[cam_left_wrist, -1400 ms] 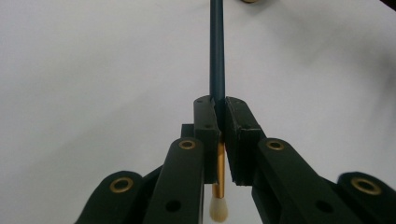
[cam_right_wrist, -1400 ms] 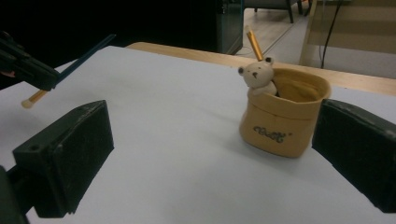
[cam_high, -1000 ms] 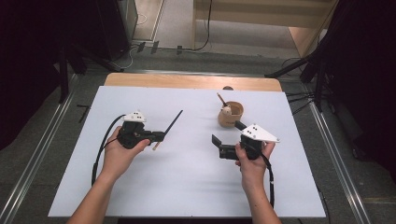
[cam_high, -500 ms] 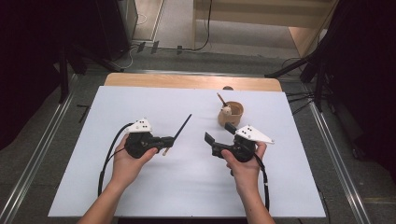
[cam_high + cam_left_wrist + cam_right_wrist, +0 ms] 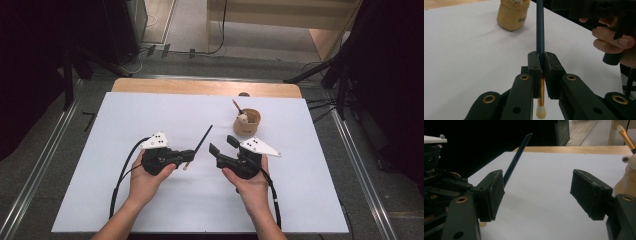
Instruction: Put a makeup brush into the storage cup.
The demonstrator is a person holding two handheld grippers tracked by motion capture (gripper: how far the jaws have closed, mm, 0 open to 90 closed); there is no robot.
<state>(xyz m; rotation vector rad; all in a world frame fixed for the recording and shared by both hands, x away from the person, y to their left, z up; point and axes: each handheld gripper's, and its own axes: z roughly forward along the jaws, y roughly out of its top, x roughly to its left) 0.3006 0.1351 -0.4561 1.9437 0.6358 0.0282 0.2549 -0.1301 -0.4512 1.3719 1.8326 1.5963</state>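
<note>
- The left gripper [image 5: 186, 156] is clamped on a slim makeup brush [image 5: 202, 140], its pads pressed tight against the handle just above the metal collar
- The brush has a long, dark blue-black handle that tapers to a thin tip, a short gold ferrule and a small, rounded tuft of pale cream bristles
- In the high view the handle slants up and away toward the far right, with the bristle end poking out on the near side of the gripper, above the white table top [image 5: 150, 110]
- In the left gripper view the handle [image 5: 540, 27] rises straight between the two black pads and the bristles hang below them
- The right gripper [image 5: 223, 145] is just to the right of the brush, not touching it; its jaws have just been closing but stand apart with nothing between them
- In the right gripper view the dark handle [image 5: 517, 157] slants up past its left pad [image 5: 495, 192]
- A tan holder [image 5: 247, 122] stands far right of both grippers, with another gold-handled brush [image 5: 236, 106] leaning in it
</note>
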